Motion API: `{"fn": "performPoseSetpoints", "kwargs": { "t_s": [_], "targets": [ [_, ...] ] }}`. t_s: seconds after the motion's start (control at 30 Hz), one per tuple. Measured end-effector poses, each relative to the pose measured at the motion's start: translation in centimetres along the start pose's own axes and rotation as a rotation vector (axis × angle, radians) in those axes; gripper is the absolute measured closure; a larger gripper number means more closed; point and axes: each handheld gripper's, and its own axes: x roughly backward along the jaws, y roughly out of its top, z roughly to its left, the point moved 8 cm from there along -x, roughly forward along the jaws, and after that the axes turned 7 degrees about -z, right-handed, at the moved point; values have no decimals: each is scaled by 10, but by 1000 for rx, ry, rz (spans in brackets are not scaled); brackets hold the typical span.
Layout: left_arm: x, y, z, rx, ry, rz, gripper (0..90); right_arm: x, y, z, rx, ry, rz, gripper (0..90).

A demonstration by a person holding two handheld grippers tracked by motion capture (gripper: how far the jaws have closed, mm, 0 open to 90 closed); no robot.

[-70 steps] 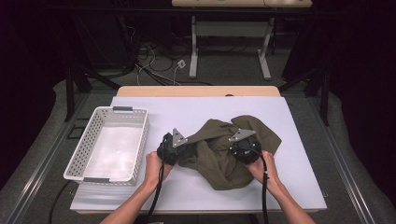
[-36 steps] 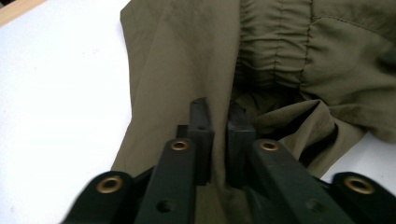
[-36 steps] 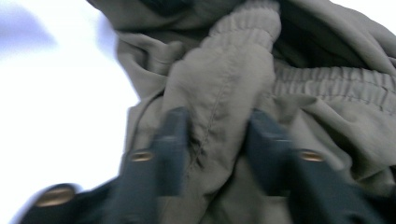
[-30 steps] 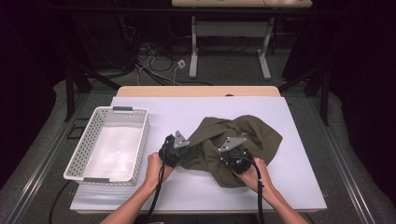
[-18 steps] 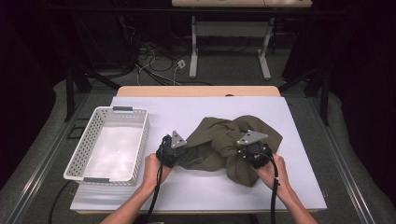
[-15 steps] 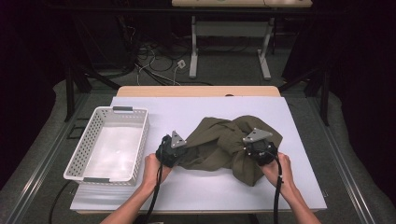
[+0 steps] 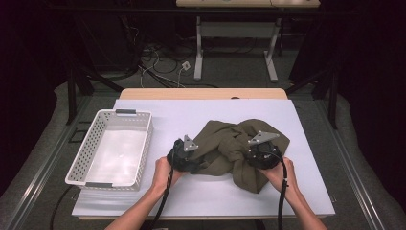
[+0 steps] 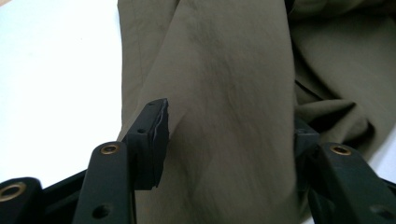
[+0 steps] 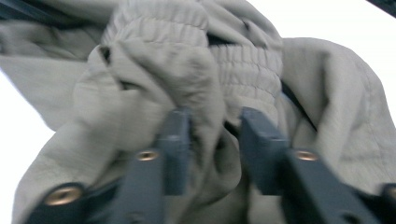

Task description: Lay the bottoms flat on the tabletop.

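Observation:
An olive-green garment [image 7: 225, 143] lies crumpled on the white table top [image 7: 201, 196], right of centre. My left gripper [image 7: 187, 158] sits at its left edge. In the left gripper view the jaws of the left gripper [image 8: 229, 135] stand apart with a fold of the garment [image 8: 224, 70] lying loose between them; they have just been opening. My right gripper [image 7: 261, 155] rests on the garment's right part. Its jaws [image 9: 215, 126] have also just been opening and stand apart around a bunch of the elastic waistband [image 9: 243, 70].
A white perforated basket [image 7: 79, 163] stands empty at the table's left side. Bare table top lies in front of the garment and behind it. Beyond the table's far edge are cables on the floor and the legs of another table [image 7: 198, 48].
The right hand has carried its gripper from the garment's middle to its right side, drawing the cloth wider. The left hand has stayed in place.

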Motion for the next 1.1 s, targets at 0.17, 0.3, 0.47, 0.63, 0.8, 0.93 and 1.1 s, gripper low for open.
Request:
{"fn": "performPoseSetpoints", "kwargs": {
  "t_s": [0.17, 0.3, 0.47, 0.63, 0.8, 0.93, 1.1],
  "targets": [
    [-3, 2, 2, -15, -14, -13, 530, 6, 10, 24, 14, 46, -9, 332],
    [-3, 3, 2, -13, -34, -23, 647, 5, 14, 45, 53, 79, -3, 178],
    [0, 1, 2, -14, -37, -19, 831, -9, -4, 59, 102, 93, 75, 306],
    [7, 1, 0, -4, -34, -37, 886, -16, -14, 49, 105, 92, 103, 659],
    [19, 0, -4, 7, -40, -50, 889, -10, -13, 34, 114, 73, 88, 818],
    [29, 0, -9, 8, -50, -48, 889, -7, -11, 22, 104, 39, 65, 838],
    [38, -5, -12, 25, -63, -27, 889, -4, -7, 3, 82, -23, 23, 839]
  ]
}}
